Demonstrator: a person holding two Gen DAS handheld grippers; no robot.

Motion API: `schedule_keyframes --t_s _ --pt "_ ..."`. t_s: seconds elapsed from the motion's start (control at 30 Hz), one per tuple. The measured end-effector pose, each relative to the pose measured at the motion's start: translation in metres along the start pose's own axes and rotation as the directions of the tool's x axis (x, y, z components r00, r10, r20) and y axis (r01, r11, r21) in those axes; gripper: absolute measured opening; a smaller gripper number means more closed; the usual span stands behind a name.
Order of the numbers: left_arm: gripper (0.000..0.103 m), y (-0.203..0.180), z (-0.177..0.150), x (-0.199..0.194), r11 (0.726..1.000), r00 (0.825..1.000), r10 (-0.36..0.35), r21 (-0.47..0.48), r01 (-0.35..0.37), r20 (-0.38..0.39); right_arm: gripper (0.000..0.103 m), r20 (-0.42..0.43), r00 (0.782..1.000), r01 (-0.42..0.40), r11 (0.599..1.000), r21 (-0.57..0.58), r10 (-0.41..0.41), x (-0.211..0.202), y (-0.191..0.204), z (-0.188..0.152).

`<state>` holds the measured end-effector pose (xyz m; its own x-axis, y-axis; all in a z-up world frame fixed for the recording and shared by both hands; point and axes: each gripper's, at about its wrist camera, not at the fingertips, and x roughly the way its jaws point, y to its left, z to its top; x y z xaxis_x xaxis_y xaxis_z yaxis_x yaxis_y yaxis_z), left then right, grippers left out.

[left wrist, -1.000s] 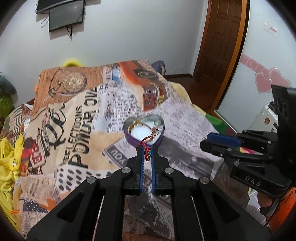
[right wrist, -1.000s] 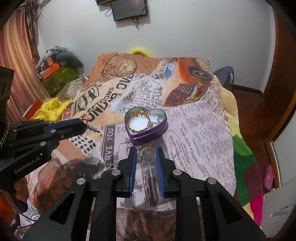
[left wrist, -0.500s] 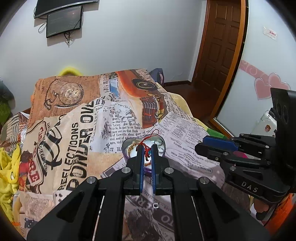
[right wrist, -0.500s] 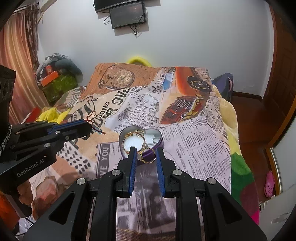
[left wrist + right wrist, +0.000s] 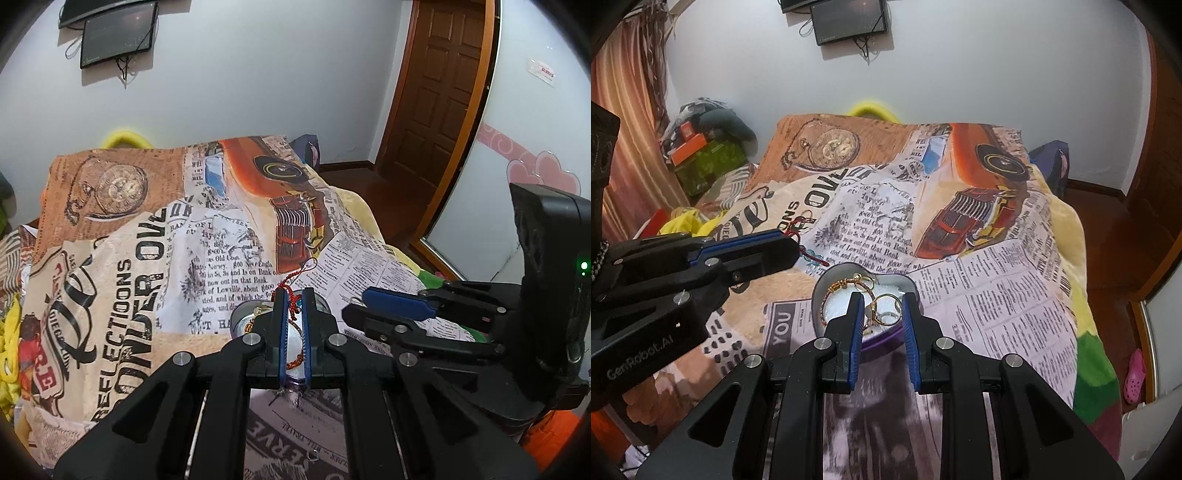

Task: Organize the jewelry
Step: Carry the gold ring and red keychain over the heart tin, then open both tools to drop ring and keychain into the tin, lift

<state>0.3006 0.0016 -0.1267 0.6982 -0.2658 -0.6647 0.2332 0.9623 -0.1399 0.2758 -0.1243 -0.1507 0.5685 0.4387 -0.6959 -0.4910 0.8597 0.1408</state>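
A purple heart-shaped tin [image 5: 882, 341] lies on the printed blanket [image 5: 997, 295] and holds gold chains and rings. My right gripper [image 5: 882, 308] hovers over the tin's near side, jaws apart, with a gold ring [image 5: 885, 314] between them; I cannot tell if the ring is held. My left gripper [image 5: 293, 299] is shut on a red beaded cord bracelet [image 5: 293, 295], right above the tin [image 5: 243, 317]. It also shows in the right wrist view [image 5: 790, 245], left of the tin.
The blanket covers a bed. Boxes and clothes [image 5: 701, 155] are piled at the far left by a curtain. A wooden door [image 5: 439, 92] and floor lie to the right. A screen [image 5: 849, 18] hangs on the wall.
Both grippers have moved forward over the tin. The right jaws have spread wider around the gold ring. The left gripper still holds the red bracelet.
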Motion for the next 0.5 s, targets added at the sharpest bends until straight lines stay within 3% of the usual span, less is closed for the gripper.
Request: schedule_keyframes --t_s 0.5 --pt "0.005 0.023 -0.017 0.042 0.998 0.991 -0.046 -0.040 0.042 -0.125 0.019 -0.105 0.995 -0.003 0.999 -0.034 0.000 0.039 0.003 0.004"
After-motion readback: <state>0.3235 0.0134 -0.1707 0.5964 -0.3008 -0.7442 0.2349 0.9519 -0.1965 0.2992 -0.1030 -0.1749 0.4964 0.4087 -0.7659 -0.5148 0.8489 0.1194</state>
